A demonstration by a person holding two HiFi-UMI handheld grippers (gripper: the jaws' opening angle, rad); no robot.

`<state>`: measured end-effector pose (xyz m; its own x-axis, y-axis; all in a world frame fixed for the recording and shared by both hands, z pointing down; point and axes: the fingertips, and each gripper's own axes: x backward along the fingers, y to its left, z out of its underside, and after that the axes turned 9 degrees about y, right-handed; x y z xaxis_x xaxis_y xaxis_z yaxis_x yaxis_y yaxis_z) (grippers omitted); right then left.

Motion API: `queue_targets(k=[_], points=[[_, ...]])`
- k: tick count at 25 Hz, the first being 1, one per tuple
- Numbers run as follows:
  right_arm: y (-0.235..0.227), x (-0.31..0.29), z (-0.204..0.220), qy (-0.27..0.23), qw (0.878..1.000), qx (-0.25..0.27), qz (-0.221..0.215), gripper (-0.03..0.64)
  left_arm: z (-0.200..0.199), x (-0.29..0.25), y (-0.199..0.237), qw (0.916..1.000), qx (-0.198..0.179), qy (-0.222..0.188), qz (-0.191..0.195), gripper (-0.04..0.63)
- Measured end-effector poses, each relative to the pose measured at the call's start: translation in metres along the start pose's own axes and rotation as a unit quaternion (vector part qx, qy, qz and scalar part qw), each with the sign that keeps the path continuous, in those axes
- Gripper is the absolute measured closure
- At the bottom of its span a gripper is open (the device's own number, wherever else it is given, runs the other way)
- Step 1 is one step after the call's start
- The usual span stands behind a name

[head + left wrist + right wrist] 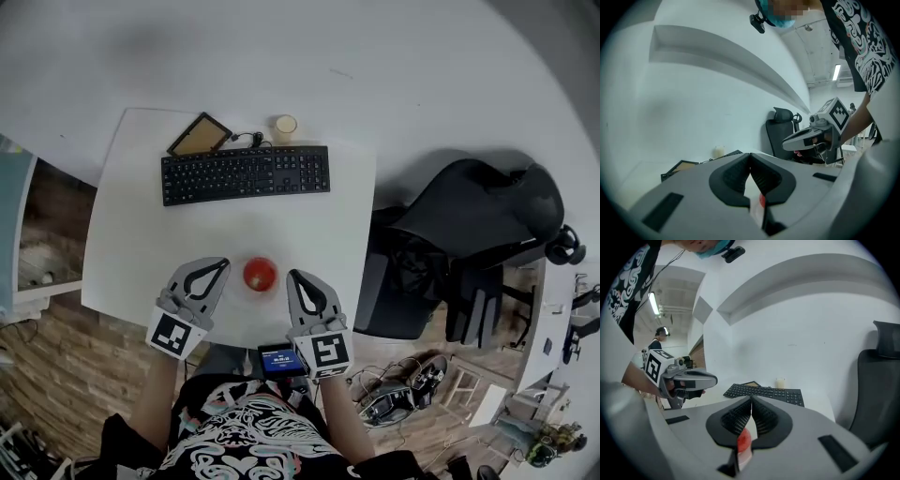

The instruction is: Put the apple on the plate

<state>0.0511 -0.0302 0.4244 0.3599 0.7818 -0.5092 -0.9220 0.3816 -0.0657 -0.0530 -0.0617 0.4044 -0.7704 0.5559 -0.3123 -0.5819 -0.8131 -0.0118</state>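
A white rectangular counter (pixel 141 234) fills the middle, with a black office chair (pixel 469 234) to its right and a black computer keyboard (pixel 246 174) along its far side. At the near edge, the grey left gripper (pixel 217 265) and right gripper (pixel 294 277) each have their fingers pressed together, flanking the round red apple (pixel 260 274) on the counter between them

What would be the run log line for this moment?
left gripper: shut, empty | right gripper: shut, empty | apple: between both grippers, not held
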Motion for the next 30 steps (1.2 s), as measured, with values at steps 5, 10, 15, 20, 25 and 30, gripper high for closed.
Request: queue_targets(k=[5,10,15,20,25,30], points=[[-0.004,0.021,-0.017,-0.019,1.0,-0.002,0.024,0.588,-0.024,0.011,-0.006,0.9996,-0.02,-0.018,-0.006,0.58],[-0.005,0.038,-0.025,-0.033,0.998,-0.012,0.044,0.588,-0.042,0.023,-0.009,0.9993,-0.014,-0.031,-0.014,0.58],[0.0,0.057,-0.039,-0.063,0.996,-0.029,0.047,0.588,-0.056,0.033,-0.017,0.9988,-0.019,-0.043,-0.017,0.58],[0.005,0.071,-0.041,-0.064,0.997,-0.015,0.05,0.589,-0.061,0.042,-0.021,0.9985,-0.018,-0.045,-0.023,0.58],[0.005,0.079,-0.042,-0.066,0.996,-0.013,0.051,0.589,-0.07,0.044,-0.025,0.9977,-0.035,-0.051,-0.029,0.58],[0.004,0.078,-0.04,-0.068,0.996,-0.019,0.048,0.589,-0.071,0.049,-0.023,0.997,-0.04,-0.057,-0.033,0.58]])
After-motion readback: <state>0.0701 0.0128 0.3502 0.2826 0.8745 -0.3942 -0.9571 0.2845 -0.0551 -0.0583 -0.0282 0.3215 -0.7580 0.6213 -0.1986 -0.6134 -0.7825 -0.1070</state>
